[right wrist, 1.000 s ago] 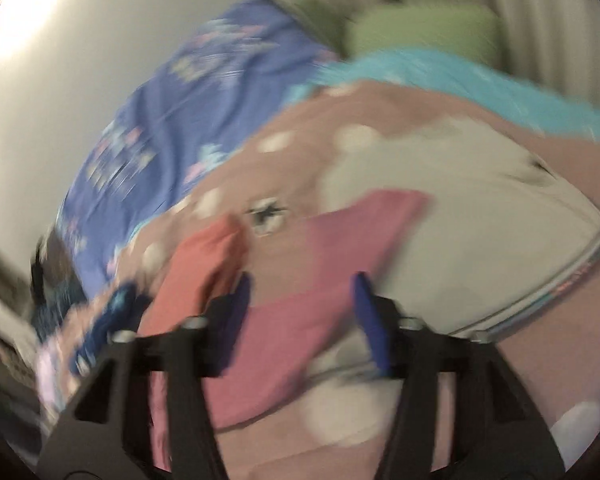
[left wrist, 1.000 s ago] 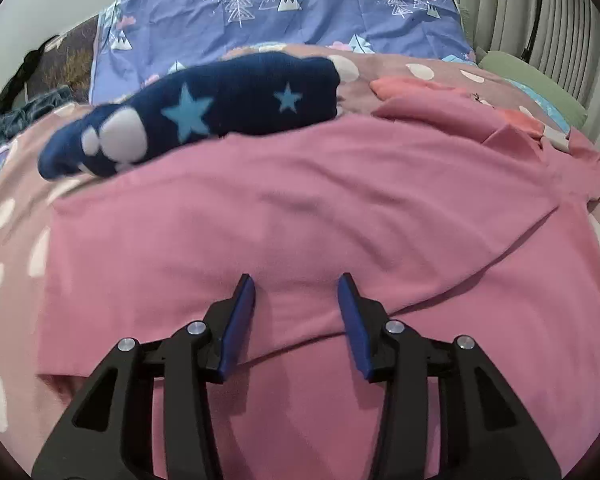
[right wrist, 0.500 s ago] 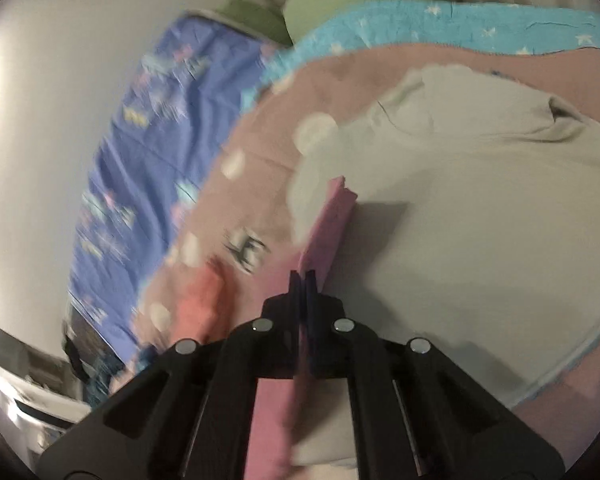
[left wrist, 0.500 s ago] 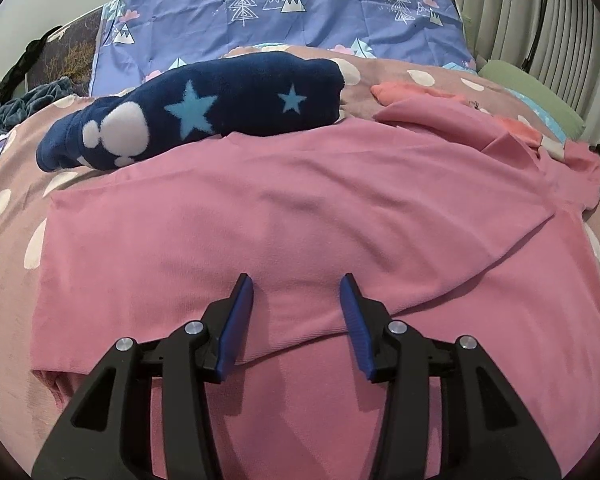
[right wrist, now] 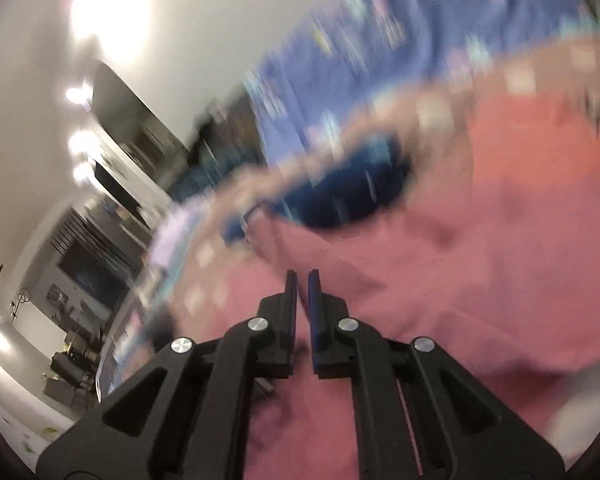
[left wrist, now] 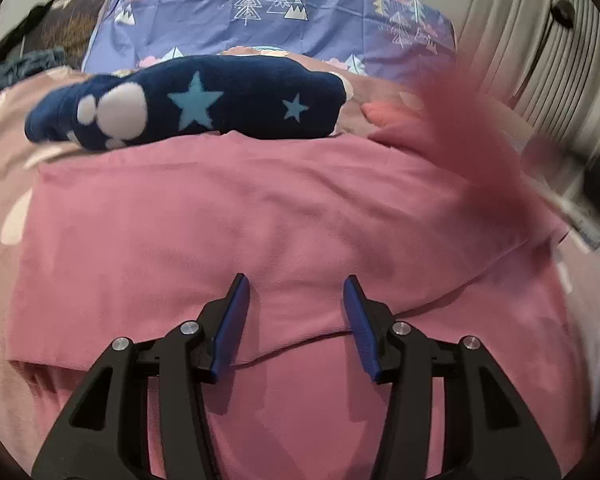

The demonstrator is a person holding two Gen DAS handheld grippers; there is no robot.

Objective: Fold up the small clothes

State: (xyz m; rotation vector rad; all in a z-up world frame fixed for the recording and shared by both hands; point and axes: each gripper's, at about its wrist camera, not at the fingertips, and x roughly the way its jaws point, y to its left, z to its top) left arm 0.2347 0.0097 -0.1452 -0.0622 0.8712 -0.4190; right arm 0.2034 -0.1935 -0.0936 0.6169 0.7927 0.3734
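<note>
A pink garment [left wrist: 220, 220] lies spread on the bed. My left gripper [left wrist: 296, 292] hovers low over its near folded edge; its jaws are opening and its pads grip nothing. Behind the pink cloth lies a folded navy garment with stars [left wrist: 204, 104]. At the right a blurred pink flap [left wrist: 472, 148] is lifted off the bed. The right wrist view is smeared by motion: my right gripper [right wrist: 302, 280] is shut on the pink garment [right wrist: 480, 260], whose cloth shows in the thin slit between the pads. The navy garment [right wrist: 352, 196] lies ahead of it.
A coral garment [left wrist: 384, 112] lies behind the pink one at the right. The bedspread [left wrist: 4, 152] is dusty pink with white dots. A purple tree-print pillow [left wrist: 280, 12] stands at the back, and a pale curtain [left wrist: 540, 60] hangs at the right.
My right gripper shut on the pink sleeve, then swung fast leftward across the bed, carrying the cloth over the garment. My left gripper stayed in place, its jaws a little wider.
</note>
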